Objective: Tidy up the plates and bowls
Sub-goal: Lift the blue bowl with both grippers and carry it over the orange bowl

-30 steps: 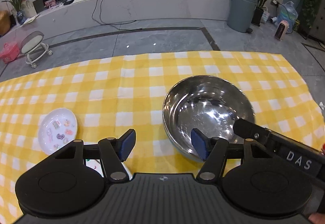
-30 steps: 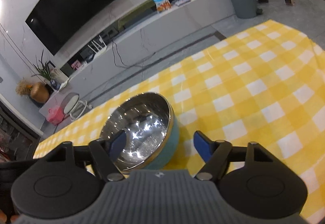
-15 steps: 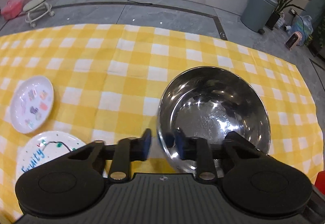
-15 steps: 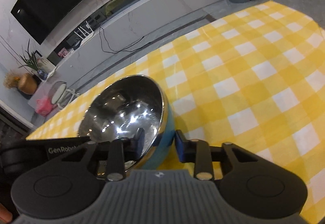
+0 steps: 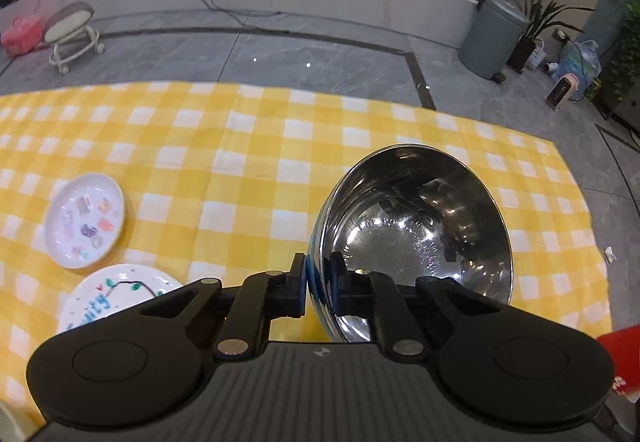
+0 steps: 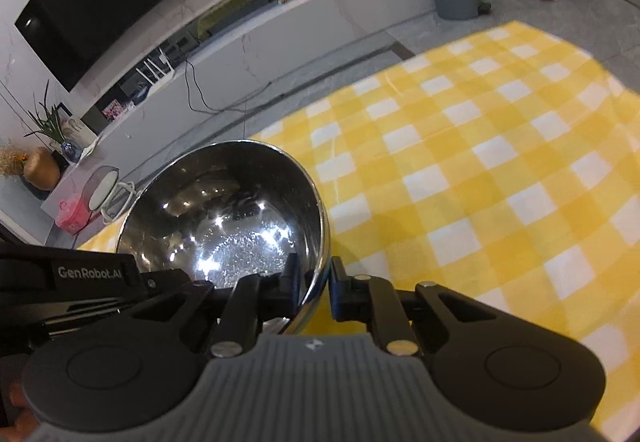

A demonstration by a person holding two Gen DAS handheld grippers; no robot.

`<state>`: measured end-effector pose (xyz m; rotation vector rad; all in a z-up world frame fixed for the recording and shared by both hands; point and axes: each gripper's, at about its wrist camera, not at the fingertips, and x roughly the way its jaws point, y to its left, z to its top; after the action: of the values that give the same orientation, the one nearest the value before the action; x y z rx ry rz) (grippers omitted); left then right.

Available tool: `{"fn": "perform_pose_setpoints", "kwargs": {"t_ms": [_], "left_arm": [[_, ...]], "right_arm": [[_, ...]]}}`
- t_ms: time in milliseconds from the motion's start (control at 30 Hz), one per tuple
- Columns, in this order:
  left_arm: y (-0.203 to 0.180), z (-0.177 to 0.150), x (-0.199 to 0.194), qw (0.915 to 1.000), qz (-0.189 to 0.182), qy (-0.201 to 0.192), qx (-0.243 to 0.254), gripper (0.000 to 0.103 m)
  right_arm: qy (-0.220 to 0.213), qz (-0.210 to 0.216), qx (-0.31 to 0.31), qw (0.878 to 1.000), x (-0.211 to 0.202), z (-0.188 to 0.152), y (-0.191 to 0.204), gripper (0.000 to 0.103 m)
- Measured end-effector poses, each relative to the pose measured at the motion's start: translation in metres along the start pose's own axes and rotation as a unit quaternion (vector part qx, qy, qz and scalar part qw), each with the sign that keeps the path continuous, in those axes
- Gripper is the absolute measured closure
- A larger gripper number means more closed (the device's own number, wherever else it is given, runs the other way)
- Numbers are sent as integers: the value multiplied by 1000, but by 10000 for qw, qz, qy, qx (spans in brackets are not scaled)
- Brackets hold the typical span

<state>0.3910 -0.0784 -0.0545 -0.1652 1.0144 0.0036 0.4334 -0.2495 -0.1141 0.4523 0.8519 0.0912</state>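
Bowl (image 5: 416,238) rim pinched by left hand-held gripper (image 5: 318,288) and right hand-held gripper (image 6: 310,288).

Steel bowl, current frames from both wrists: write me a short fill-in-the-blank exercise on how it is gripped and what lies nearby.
1. Both grippers, left and right, are shut on the rim of the steel ____.
2. The tablecloth is checked white and ____.
3. In the left wrist view, ____ plates lie left of the steel bowl.

Missing words: bowl; yellow; two
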Motion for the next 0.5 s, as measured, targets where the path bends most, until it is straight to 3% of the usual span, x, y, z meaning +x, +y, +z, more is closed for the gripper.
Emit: {"fn": "perform_pose_setpoints", "kwargs": {"t_ms": [500], "left_arm": [[-19,-35,-132,9921,449,-982,632,90]], "right_arm": [[-553,294,-28,9980,-135,-28,46,91]]}}
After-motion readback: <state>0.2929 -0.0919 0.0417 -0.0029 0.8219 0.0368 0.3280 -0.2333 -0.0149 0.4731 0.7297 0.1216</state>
